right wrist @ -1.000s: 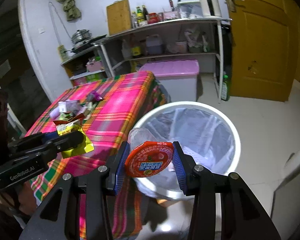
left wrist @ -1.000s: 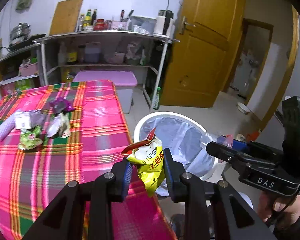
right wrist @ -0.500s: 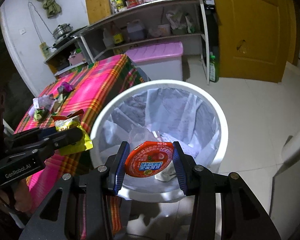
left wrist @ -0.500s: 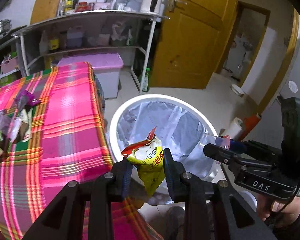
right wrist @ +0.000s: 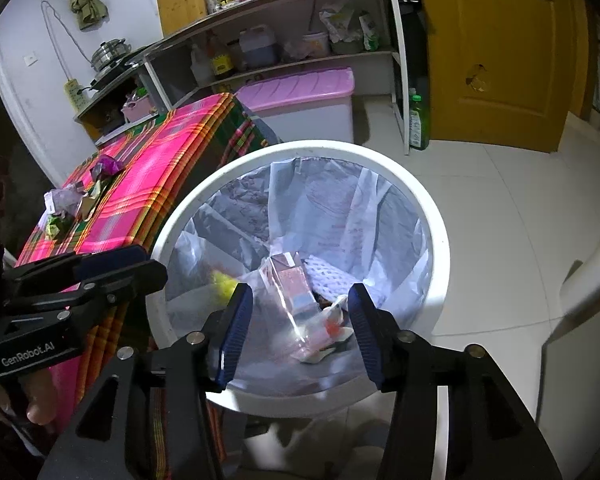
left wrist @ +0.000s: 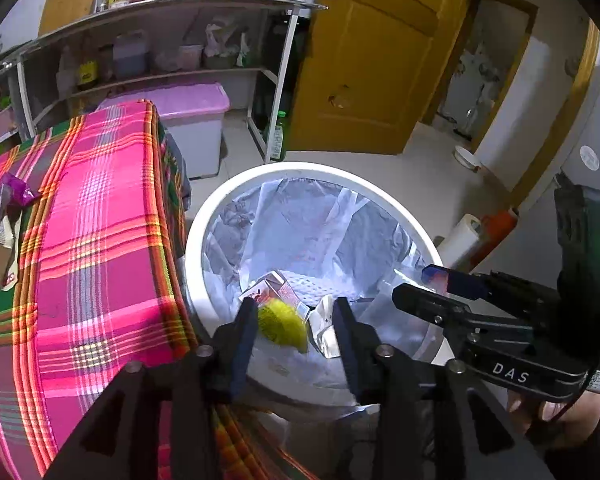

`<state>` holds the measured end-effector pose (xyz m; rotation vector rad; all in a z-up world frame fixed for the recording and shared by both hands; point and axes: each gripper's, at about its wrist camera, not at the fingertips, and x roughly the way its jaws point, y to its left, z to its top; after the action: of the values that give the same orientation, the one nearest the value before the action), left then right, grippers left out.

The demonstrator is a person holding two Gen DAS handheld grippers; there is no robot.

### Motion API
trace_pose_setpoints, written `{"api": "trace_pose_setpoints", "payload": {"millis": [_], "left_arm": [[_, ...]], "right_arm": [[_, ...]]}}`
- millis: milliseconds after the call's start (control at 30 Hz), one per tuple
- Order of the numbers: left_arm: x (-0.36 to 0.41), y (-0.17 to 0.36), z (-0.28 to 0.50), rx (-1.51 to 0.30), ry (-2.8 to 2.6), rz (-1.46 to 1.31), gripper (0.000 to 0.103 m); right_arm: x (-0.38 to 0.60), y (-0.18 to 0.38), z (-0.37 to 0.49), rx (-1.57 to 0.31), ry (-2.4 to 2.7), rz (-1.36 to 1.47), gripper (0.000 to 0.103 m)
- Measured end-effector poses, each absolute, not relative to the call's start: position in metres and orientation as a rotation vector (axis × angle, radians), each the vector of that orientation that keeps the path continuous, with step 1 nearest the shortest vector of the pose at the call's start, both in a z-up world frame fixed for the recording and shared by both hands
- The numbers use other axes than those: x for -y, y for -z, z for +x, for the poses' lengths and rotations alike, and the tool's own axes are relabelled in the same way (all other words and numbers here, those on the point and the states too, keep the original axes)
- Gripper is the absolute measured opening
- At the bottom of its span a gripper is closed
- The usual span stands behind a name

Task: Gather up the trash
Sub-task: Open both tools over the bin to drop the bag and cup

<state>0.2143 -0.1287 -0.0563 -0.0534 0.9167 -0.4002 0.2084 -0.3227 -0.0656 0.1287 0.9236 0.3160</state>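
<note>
The step in hand is the drop into the bin point(left wrist: 204, 236): both grippers hang over its white rim, pointing down into the liner. The left gripper point(left wrist: 296, 320) has just been opening its jaws; they now stand apart with nothing pressed between them, and the yellow packet point(left wrist: 282, 322), blurred as if falling, shows in the gap just beyond the left pad, touching neither. The right gripper point(right wrist: 300, 314) has likewise just been opening, and its jaws hold nothing. The clear cup point(right wrist: 300, 320) with its red lid (blurred, so its exact pose is hard to tell) lies below and between the jaws, down among a carton point(right wrist: 294, 284) and other scraps at the bottom of the liner.

Judging from this, both pieces are released and this round of collecting is done. More wrappers point(right wrist: 80, 196) lie on the tabletop point(left wrist: 100, 240), well off to the left of both pairs of jaws. The next move likely calls for lifting both grippers clear of the rim, swinging them left over the checked cloth, and keeping the jaws wide to straddle the next wrappers, which are thin, crumpled and apt to slip.
</note>
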Motion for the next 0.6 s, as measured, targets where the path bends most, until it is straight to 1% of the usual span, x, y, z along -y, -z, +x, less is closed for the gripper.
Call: {"api": "trace_pose_setpoints", "payload": {"millis": [267,600], "left_arm": [[0.125,0.050,0.209,-0.896,0.400,-0.067,0.042],[0.113,0.026,0.188,-0.837,0.389,-0.095,0.042]], "right_arm": [[0.320,0.056,0.202,-0.900,-0.318,0.118,0.051],[0.312,0.031,0.185,-0.846,-0.328,0.093,0.052]]}}
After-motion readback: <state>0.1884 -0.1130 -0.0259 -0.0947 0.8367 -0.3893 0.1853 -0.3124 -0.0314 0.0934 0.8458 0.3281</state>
